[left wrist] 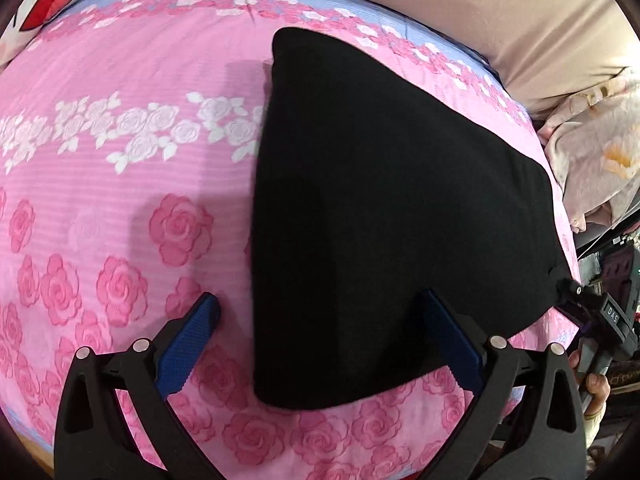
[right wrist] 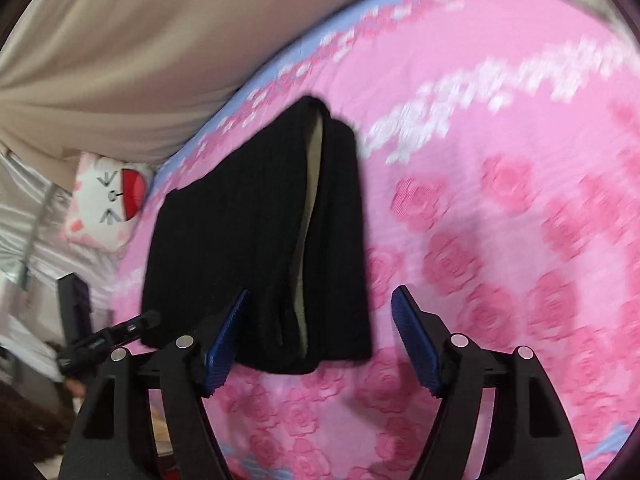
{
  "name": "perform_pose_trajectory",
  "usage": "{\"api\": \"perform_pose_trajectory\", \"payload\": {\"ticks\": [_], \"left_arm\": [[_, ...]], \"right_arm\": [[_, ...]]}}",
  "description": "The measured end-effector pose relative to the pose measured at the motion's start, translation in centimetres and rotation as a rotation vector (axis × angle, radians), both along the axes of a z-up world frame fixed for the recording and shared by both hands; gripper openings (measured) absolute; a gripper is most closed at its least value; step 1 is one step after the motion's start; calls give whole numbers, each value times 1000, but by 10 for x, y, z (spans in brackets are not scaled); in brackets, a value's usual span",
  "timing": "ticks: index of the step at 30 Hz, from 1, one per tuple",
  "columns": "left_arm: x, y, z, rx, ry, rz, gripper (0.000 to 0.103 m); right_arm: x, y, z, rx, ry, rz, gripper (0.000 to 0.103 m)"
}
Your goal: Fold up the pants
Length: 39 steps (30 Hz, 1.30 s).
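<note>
Black pants (left wrist: 380,200) lie folded into a compact stack on a pink rose-print bedsheet (left wrist: 120,200). My left gripper (left wrist: 322,308) is open wide over the stack's near left edge. Its right finger is over the black cloth and its left finger over bare sheet. At the stack's right corner the right gripper's tip (left wrist: 574,294) shows, held by a hand (left wrist: 594,392). The right wrist view is blurred. There the pants (right wrist: 240,220) show a beige lining in a gap, and my right gripper (right wrist: 320,302) is open astride their near end, pads not pressing. The left gripper (right wrist: 132,328) pokes in from the left.
A beige cloth (left wrist: 480,20) hangs or lies behind the bed. A white and red plush pillow (right wrist: 108,200) sits at the bed's far corner. A pale flowered blanket (left wrist: 592,152) is bunched at the right. The sheet (right wrist: 500,240) stretches bare beside the pants.
</note>
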<state>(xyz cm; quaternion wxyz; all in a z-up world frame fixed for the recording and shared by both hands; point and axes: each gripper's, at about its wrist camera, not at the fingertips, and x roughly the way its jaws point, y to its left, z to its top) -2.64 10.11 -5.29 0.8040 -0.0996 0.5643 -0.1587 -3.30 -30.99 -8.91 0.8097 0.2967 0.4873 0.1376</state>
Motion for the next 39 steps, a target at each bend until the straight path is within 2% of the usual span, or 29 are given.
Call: {"api": "perform_pose_trajectory", "payload": {"ticks": [2, 3, 5, 7, 9, 10, 11, 12, 13, 14, 15, 19, 21, 23, 25, 26, 28, 29, 30, 32, 35, 39], "left_arm": [[0, -2, -1, -19, -9, -8, 97], [0, -4, -1, -26, -16, -20, 96], [1, -8, -1, -32, -34, -25, 83], [5, -7, -2, -59, -32, -13, 78], [9, -4, -3, -82, -36, 4, 72], [11, -3, -3, -90, -40, 6, 66], [12, -1, -3, -113, -44, 4, 58], [12, 0, -2, -130, -42, 6, 55], [13, 3, 1, -147, -44, 10, 45], [13, 4, 4, -164, -47, 5, 38], [11, 5, 9, -171, -52, -6, 37], [-2, 5, 20, -140, -52, -57, 36], [-4, 8, 10, -138, -11, -59, 47], [2, 14, -10, -157, 51, -21, 70], [1, 17, -11, -238, 51, -14, 89], [1, 15, -12, -226, -23, -11, 89], [2, 7, -12, -189, -44, -11, 85], [1, 3, -11, -145, -59, -12, 65], [1, 2, -10, -130, -64, -17, 63], [-2, 8, -6, -162, -64, -8, 42], [-8, 16, -1, -223, -68, -22, 36], [-24, 19, 11, -224, -104, -53, 35]], "right_arm": [[2, 0, -3, 47, -17, 7, 87], [2, 2, -2, 50, -25, 11, 87], [4, 9, 0, 26, -40, 19, 89], [6, 19, 3, -15, -59, 40, 88], [9, 29, 4, -58, -80, 50, 82], [9, 31, 4, -69, -86, 49, 76], [12, 33, 4, -66, -94, 42, 66], [14, 32, 3, -39, -92, 40, 60], [16, 29, 2, 1, -86, 33, 51], [16, 27, 2, 13, -90, 29, 46], [15, 28, 7, 2, -101, 34, 44], [-2, 29, 23, -21, -108, 62, 43], [-6, 29, 21, -41, -83, 77, 50], [-6, 26, 8, -52, -46, 76, 65], [-5, 17, -2, 42, -45, 48, 73], [-3, 18, -3, 59, -44, 45, 73], [0, 23, -2, 33, -60, 50, 71], [0, 26, -1, 12, -69, 52, 65], [1, 29, -1, -7, -77, 57, 60], [1, 30, -1, 18, -80, 56, 46], [-7, 29, 9, 12, -107, 52, 41], [-17, 36, 30, -11, -131, 91, 41]]}}
